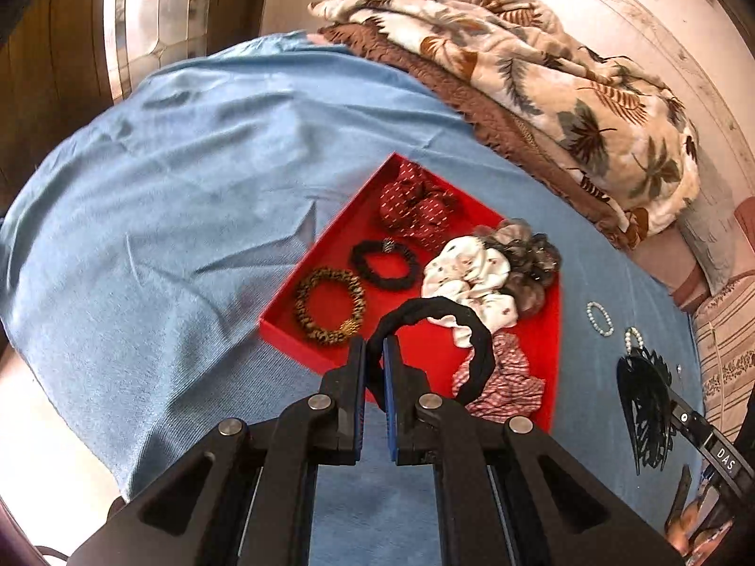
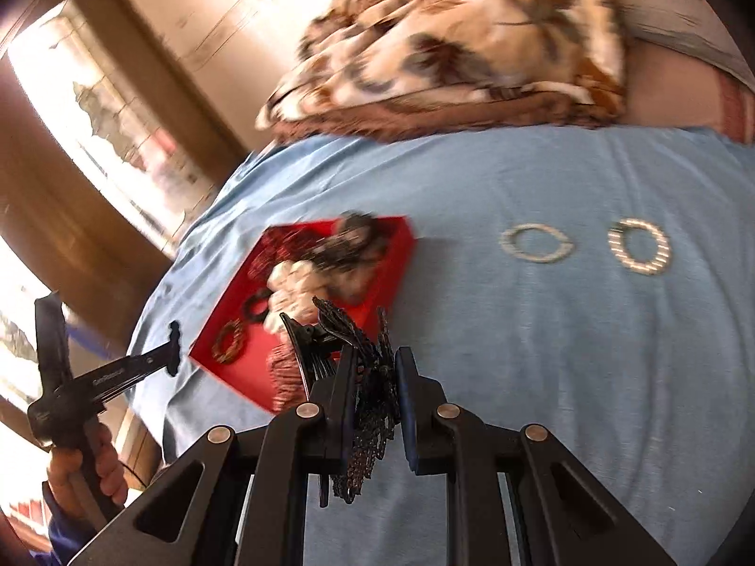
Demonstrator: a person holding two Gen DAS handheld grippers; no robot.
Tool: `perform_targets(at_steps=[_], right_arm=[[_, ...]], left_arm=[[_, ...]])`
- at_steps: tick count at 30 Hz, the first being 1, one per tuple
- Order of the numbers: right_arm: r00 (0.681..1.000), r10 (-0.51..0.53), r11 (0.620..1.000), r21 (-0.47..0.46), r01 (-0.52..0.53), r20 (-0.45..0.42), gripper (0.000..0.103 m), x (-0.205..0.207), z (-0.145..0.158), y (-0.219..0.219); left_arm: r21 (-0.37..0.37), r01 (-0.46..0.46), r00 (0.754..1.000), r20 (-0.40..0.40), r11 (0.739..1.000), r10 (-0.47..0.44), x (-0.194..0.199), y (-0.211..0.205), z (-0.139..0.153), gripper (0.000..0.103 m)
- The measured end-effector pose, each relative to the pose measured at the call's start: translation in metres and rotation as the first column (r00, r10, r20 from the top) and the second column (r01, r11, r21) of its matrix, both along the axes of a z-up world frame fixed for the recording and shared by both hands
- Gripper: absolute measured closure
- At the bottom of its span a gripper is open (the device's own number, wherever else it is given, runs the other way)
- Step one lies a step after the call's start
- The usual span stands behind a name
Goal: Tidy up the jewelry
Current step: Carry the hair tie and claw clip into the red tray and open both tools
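Black hair band [image 1: 439,325] is sitting clamped in the left tongs [image 1: 373,353] over the red tray [image 1: 547,330]. Right tongs [image 2: 375,368] are gripping a black claw clip [image 2: 368,377] above the blue bed sheet [image 2: 566,377].

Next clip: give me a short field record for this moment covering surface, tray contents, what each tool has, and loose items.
surface: blue sheet
tray: red tray holding scrunchies and hair ties
left tool: shut on black hair band, above the tray's near edge
right tool: shut on black hair claw clip
loose items: two pearl bracelets on the sheet, outside the tray
background: leaf-print blanket
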State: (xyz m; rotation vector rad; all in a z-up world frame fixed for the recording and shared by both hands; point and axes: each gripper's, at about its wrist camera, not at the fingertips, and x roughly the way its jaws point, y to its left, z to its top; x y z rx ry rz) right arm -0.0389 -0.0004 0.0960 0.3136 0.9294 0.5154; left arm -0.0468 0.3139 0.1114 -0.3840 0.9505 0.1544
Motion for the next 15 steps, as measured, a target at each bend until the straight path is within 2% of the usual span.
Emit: perform_targets(at_steps=[7, 12, 15], right_arm=[[0.996, 0.081, 0.997, -0.002, -0.081, -0.020, 0.085, 0.023, -0.005, 0.061], [0.992, 0.120, 0.993, 0.024, -0.119, -0.045, 0.085, 0.033, -0.011, 0.096], [0.988, 0.139, 0.990, 0.030, -0.138, -0.059, 0.085, 0.034, -0.017, 0.111]], left_arm=[[0.022, 0.022, 0.999, -0.036, 1.000, -0.021, 0.020, 0.003, -0.017, 0.096], [0.096, 0.058, 0.994, -0.101, 0.994, -0.048, 0.049, 0.001, -0.037, 0.096], [0.106, 0.057, 0.988, -0.148, 0.993, -0.041, 0.063, 0.009, -0.051, 0.096]])
